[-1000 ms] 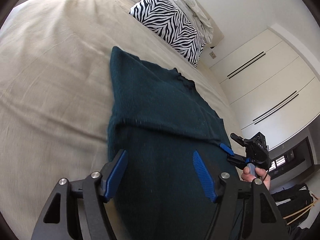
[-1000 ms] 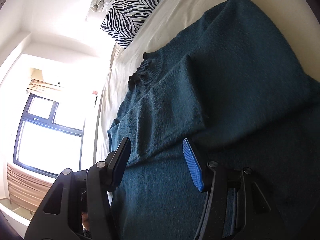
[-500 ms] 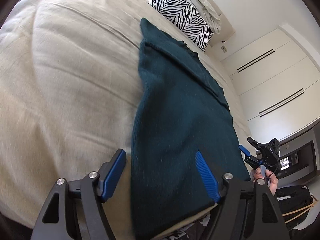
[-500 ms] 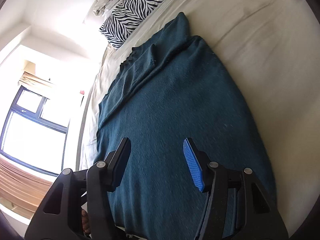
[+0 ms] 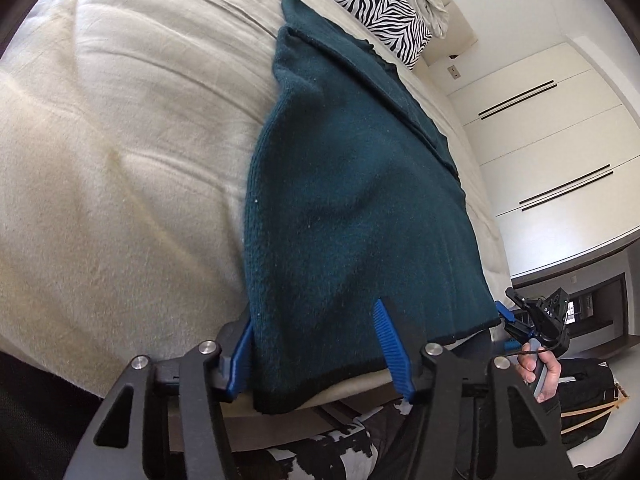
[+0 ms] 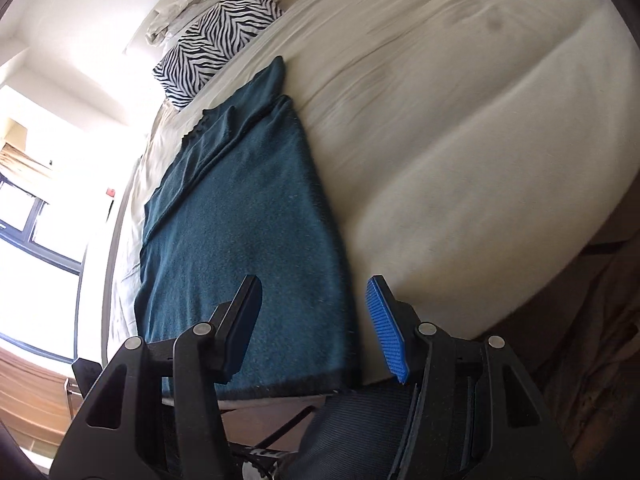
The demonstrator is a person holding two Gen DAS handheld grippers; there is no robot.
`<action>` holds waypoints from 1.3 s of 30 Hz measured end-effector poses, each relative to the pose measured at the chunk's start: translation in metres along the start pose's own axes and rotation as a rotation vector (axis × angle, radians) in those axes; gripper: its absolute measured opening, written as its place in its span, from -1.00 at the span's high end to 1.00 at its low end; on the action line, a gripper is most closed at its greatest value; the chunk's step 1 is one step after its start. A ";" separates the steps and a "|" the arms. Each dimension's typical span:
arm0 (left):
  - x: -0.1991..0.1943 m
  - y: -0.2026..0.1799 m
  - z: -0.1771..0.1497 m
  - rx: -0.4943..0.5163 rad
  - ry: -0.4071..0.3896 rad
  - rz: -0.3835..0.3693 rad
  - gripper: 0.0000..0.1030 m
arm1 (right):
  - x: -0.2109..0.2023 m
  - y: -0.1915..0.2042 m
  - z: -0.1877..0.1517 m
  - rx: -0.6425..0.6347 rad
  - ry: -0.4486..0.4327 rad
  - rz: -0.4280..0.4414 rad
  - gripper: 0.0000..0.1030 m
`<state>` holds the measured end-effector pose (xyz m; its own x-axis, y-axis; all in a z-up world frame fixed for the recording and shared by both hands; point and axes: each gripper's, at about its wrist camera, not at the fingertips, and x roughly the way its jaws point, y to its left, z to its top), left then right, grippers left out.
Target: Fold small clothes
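Sweater [image 5: 352, 184] hem lies between both parted grippers, left [image 5: 316, 344] just narrowing, right [image 6: 320, 328] ungripped

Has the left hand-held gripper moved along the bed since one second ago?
Yes. The left hand-held gripper has drawn back from the zebra pillow to the sweater's bottom hem at the bed's near edge, its jaws just closing.

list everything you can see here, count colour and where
sweater: 1, dark teal, flat on the bed, hem at the near edge
bed: 1, beige sheet, fills most of both views
pillow: 1, zebra print, at the far end of the bed
wardrobe: 1, white, beyond the bed
window: 1, dark frame, bright
left claw: 1, black with blue pads, jaws just closing, over the hem's corner
right claw: 1, same, open over the hem's other corner
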<state>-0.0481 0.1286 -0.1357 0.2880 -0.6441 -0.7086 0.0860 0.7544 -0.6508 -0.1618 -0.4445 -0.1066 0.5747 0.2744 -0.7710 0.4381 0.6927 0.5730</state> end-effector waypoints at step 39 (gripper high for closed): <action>-0.049 -0.037 0.021 -0.019 -0.093 -0.249 0.84 | -0.024 0.073 0.036 -0.034 -0.004 0.311 0.88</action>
<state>-0.0456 0.1348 -0.0707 0.3471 -0.7946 -0.4981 0.1475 0.5708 -0.8078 -0.1189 -0.4248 -0.0358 0.6804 0.4736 -0.5592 0.2177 0.5980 0.7714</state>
